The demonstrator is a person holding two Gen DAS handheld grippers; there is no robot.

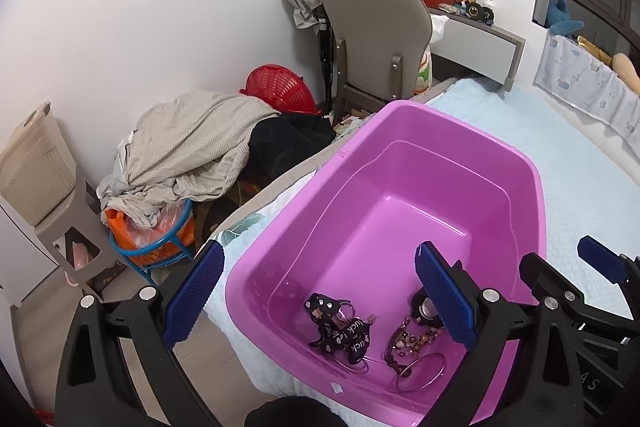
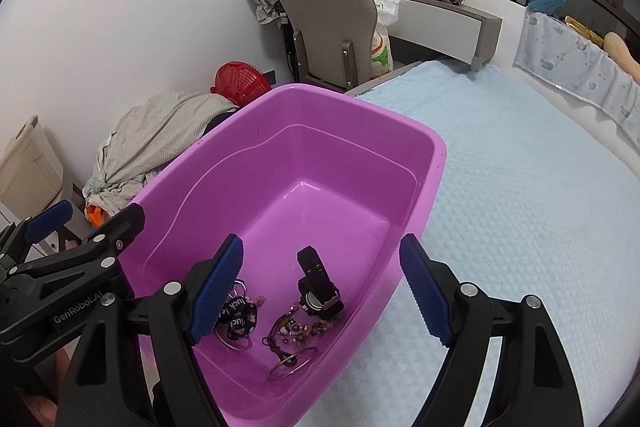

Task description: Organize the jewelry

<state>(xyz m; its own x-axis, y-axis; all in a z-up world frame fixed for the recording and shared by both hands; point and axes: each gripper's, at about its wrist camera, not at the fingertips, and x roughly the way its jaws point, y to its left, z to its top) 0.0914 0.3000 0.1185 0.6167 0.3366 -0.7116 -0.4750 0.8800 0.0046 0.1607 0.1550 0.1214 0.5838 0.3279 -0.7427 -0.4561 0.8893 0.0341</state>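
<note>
Both my grippers hover over the near end of the purple plastic tub [image 2: 352, 131], which sits on the pale blue quilted bed cover [image 2: 540, 227]. All the jewelry I can see lies bunched in the tub's near corner: a black ribbon keychain printed "luck" [image 1: 344, 335], a beaded brown chain [image 2: 304, 329], a thin wire bangle [image 2: 290, 363] just in front of it, and a black watch [image 2: 320, 287] with its strap sticking up.

My right gripper [image 2: 320, 291] is spread wide with nothing between its blue pads [image 2: 216, 287]; the watch shows in the gap but sits below on the tub floor, untouched as far as I can judge. My left gripper [image 1: 316, 295] stands wide too, one finger outside the tub's rim, one over the jewelry, holding nothing.

So I read this as the picking step, not yet started: the pile is tangled together and needs separating. Next move, I'd say, calls for dropping the right gripper lower and closing on one piece alone. The watch strap looks the easiest handle. The bangle lies flat and thin, likely to slip, and the chain may drag its neighbours along.
</note>
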